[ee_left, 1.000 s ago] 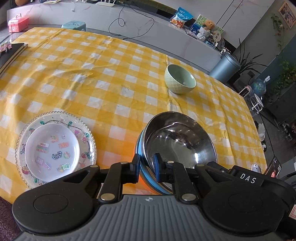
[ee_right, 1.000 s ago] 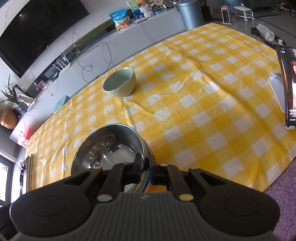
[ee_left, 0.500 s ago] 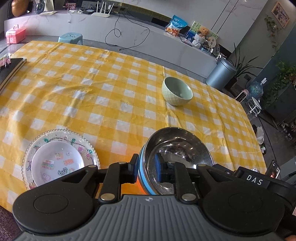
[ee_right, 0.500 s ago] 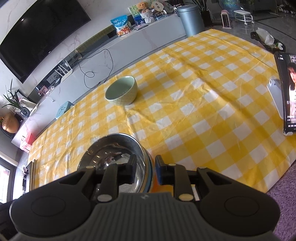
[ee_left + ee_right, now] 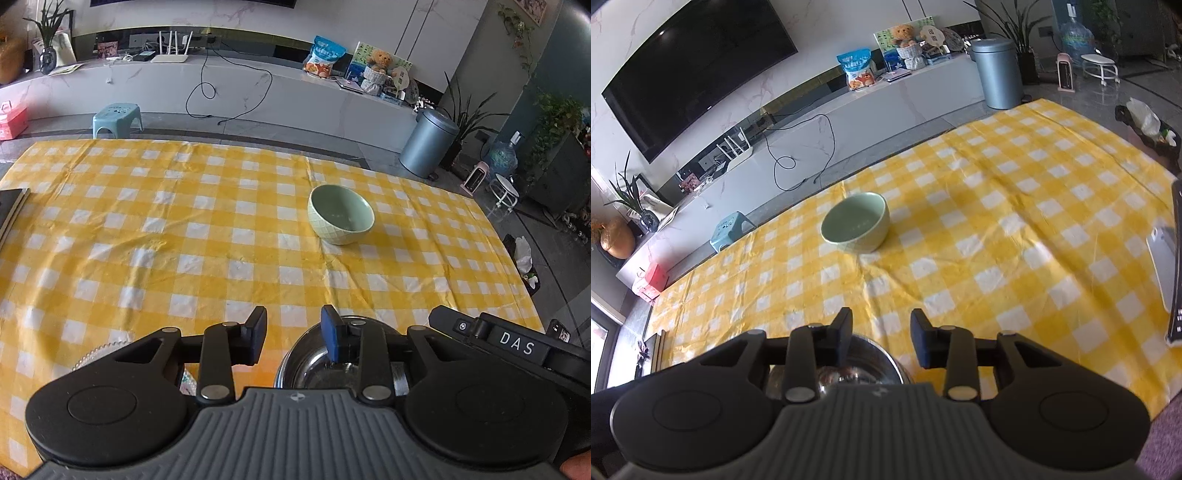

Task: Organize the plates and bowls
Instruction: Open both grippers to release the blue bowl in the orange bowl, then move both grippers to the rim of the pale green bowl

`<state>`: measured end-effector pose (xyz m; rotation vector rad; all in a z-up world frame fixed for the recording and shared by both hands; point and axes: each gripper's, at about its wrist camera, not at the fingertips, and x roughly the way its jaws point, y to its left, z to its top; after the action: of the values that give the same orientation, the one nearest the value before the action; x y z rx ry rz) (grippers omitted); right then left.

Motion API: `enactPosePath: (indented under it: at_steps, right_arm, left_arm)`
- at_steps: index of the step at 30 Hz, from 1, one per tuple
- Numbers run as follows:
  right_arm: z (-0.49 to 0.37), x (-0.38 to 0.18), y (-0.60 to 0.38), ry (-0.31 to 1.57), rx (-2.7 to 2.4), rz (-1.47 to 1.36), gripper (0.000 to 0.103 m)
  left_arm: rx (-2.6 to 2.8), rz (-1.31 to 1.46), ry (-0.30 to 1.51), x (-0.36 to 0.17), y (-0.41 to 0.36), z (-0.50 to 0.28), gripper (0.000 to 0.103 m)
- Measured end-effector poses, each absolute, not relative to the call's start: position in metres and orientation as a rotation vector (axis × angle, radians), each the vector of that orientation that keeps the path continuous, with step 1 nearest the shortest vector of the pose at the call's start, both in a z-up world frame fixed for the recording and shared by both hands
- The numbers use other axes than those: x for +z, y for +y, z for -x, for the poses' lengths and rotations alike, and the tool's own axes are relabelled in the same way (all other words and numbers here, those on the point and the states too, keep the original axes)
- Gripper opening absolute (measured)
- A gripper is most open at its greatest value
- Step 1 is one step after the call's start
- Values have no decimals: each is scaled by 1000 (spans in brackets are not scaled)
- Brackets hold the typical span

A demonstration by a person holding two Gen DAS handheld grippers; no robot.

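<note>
Left gripper (image 5: 293, 338): fingers released, spread apart, grasping nothing. Right gripper (image 5: 880, 338): fingers likewise released and empty.

Both units are held above the near edge of the worktop (image 5: 155, 229), which is covered by a yellow-and-white checked cloth.

The round stainless-steel bowl (image 5: 314, 363) sits on the worktop at the near edge. In the left wrist view it lies directly below the right-hand finger (image 5: 330, 338), largely hidden by the gripper body. In the right wrist view the same bowl (image 5: 864, 363) appears below the left-hand finger (image 5: 844, 334), partly hidden as well.

The clear glass plate with a beaded rim (image 5: 98, 354) lies to the left of the steel bowl; only a segment of its edge shows behind the left gripper's body.

The pale green ceramic bowl (image 5: 340, 219) stands upright toward the far side of the worktop, well apart from the steel bowl. The right wrist view shows it (image 5: 855, 227) empty.

A dark phone-like device (image 5: 1176, 266) lies at the right edge of the worktop.
</note>
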<state>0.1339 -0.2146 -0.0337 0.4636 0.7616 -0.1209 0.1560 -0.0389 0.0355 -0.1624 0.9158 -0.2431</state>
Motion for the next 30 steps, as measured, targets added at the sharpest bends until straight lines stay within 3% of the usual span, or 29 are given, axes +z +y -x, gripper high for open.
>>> enactPosePath:
  at_steps: [16,30]
  right_arm:
    - [-241,-48,-241,838,-87,-412,39]
    - [-337,-92,-246,935,-96,-396,25]
  left_arm:
    - [-341,48,942,25,-79,-258,37]
    - [-347,131,1049,-32,-93,-345,37]
